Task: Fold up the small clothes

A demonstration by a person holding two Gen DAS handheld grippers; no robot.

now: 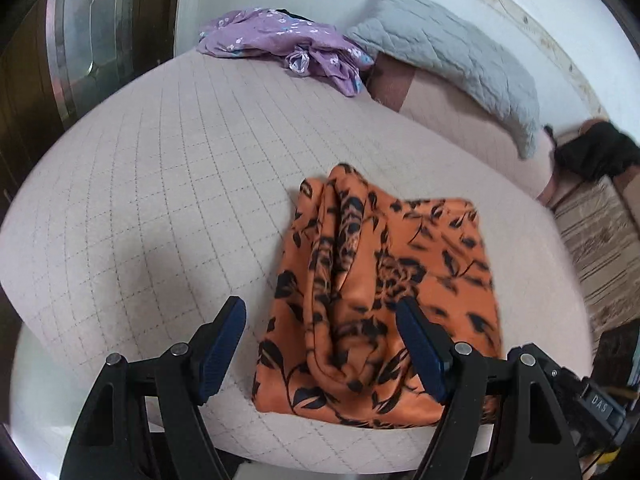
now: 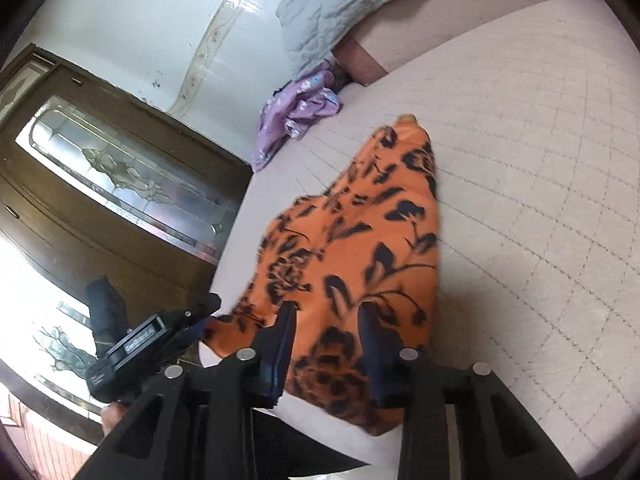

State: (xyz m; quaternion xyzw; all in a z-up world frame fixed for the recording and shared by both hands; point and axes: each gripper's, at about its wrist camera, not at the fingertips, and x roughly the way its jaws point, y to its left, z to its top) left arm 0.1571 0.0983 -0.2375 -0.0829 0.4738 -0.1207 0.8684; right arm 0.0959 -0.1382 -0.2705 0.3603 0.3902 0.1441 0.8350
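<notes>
- The left gripper points down at the bed, above the near edge. Its fingers stand wide open and grip nothing (the right one hangs over the orange cloth, whether it touches I cannot tell).
- The right gripper is tilted down over the near end of the same cloth. Its fingers are partly open, cloth shows between them, but a grip I cannot tell.
- The orange cloth with black flowers lies folded on the bed, near its front edge.
- A purple garment lies at the far side, beside a grey pillow.
</notes>
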